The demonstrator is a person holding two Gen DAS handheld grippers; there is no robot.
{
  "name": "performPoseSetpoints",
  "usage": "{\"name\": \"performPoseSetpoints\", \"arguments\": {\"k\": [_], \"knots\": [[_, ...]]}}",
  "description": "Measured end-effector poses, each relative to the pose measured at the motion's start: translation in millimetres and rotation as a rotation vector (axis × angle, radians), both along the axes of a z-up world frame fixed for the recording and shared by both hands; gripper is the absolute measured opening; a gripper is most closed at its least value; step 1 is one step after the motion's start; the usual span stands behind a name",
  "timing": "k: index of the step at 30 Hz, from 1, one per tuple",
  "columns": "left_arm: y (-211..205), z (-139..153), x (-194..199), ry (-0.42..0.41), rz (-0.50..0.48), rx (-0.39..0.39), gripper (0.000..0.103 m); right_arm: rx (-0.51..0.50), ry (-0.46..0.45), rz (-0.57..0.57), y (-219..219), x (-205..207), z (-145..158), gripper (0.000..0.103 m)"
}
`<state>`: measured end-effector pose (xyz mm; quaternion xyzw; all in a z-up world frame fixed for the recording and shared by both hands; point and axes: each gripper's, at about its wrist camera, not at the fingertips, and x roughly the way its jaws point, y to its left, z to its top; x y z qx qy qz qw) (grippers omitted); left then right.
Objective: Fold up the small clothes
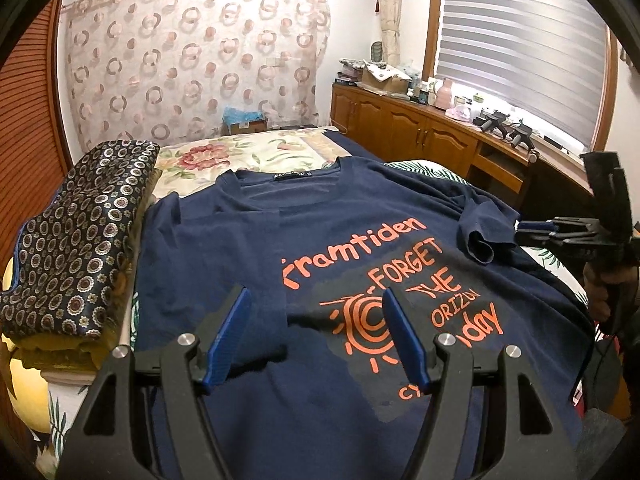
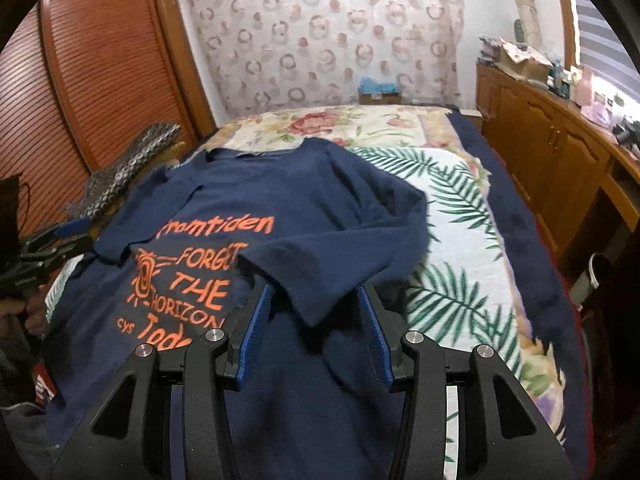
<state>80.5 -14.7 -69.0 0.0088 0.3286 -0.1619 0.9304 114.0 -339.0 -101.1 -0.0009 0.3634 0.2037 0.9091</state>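
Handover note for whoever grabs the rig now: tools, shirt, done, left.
Left tool: open, empty, above the shirt's orange print.
Right tool: open, the folded-in sleeve lies between its fingers; no grip visible.
Navy T-shirt: face up on the bed, collar at the far end. Folded patterned cloth sits at its left.
Done: right sleeve turned in over the chest.
Left: left sleeve, sides, then the bottom-to-collar fold.
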Motion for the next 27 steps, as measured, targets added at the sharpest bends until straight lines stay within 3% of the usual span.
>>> {"name": "performPoseSetpoints", "arguments": {"k": [6, 11, 14, 21, 27], "knots": [[2.3, -0.4, 0.6, 0.005, 0.005, -0.003, 0.068, -0.015, 0.056, -0.013, 4.7, 11.3, -21.2, 0.042], [4.4, -1.2, 0.0, 0.008, 0.009, -0.006, 0.068, -0.003, 0.068, -0.022, 0.5, 25.4, -24.0, 0.012], [4.7, -1.3, -1.6, 0.009, 0.01, -0.005, 0.068, 0.001, 0.026, -0.001, 3.7, 29.4, -11.5, 0.003], [9.4, -3.2, -2.7, 0.011, 0.019, -0.011, 0.068, -0.043, -0.112, 0.083, 28.7, 37.0, 31.1, 0.001], [16.0, -4.8, -4.3, 0.014, 0.031, -0.019, 0.068, -0.059, -0.149, 0.204, 65.6, 58.5, 51.9, 0.0]]}}
